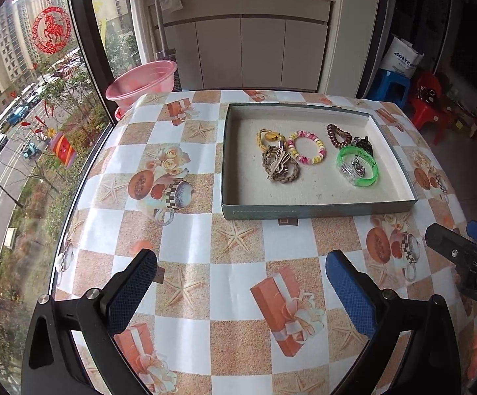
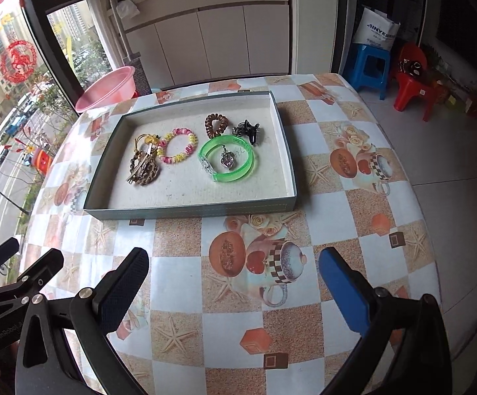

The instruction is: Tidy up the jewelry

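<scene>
Beaded bracelet (image 2: 176, 145); coiled tie (image 2: 216, 124); shallow tray (image 2: 189, 212)

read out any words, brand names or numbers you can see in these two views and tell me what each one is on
"SINVE", cut off at the edge: white bag on the blue stool.
"GenRobot", partly dark: body of the left gripper, seen in the right wrist view.
"DA", cut off by the frame: body of the right gripper, seen in the left wrist view.
Smaller print under the bag's logo: too small to read.
No numbers are readable.
</scene>
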Available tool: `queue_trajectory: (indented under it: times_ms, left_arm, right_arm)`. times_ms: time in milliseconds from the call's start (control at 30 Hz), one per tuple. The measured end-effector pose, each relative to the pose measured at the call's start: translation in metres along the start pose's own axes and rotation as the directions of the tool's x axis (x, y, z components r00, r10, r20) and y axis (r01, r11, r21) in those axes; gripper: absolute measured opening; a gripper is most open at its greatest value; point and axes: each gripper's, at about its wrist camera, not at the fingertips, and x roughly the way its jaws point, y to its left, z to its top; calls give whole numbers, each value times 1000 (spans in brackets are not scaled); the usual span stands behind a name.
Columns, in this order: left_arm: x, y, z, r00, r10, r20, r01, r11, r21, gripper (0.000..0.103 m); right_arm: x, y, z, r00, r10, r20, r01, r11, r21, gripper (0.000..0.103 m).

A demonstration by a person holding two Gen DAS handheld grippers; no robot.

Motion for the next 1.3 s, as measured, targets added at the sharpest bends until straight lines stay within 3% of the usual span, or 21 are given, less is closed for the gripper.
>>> queue_trajectory:
  times_ms: [267,433,1300]
  left_arm:
    - [-7,2,-13,999,4,48,-4,1000,-4,103]
    - [-9,0,-20,997,14,70,-14,1000,1,103]
    - [-13,-9,-26,997,8,82,-9,1000,18,103]
  right_arm:
    - [-16,7,-11,992,-28,120,32,999,-30,103]
    - [-20,8,-17,988,-29,151,34,999,-31,103]
    - [-26,4,-25,985,-32,170,36,999,-20,103]
